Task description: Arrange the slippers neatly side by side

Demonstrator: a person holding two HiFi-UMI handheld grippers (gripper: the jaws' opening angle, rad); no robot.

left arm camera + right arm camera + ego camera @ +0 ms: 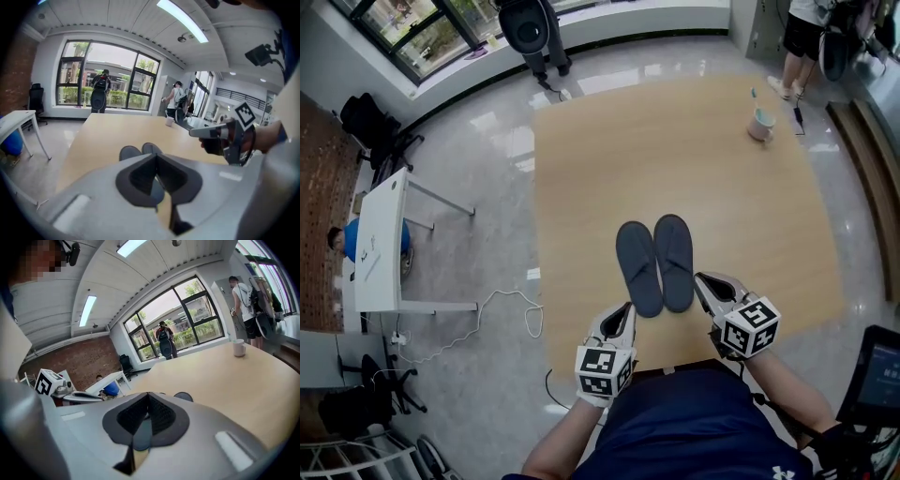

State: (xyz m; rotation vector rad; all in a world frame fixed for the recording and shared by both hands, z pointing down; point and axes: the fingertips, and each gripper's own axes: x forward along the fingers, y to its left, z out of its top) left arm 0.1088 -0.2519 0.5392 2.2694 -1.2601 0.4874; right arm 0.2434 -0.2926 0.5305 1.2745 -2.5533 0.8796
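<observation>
Two dark blue-grey slippers lie side by side on the wooden platform (609,150), toes pointing away from me: the left slipper (638,267) and the right slipper (674,260), touching along their inner edges. My left gripper (622,312) hovers just behind the left slipper's heel, shut and empty. At the right, my right gripper (703,282) sits beside the right slipper's heel, also shut with nothing in it. In the left gripper view the slipper toes (136,151) show past the closed jaws, and the right gripper (194,133) is at the right. The right gripper view shows one slipper toe (183,395).
A white mug (760,124) stands at the platform's far right. A person (802,37) stands beyond it. A white desk (377,246) stands on the glossy floor at the left, a white cable (502,309) trails beside the platform, and a dark seat (528,28) is at the far edge.
</observation>
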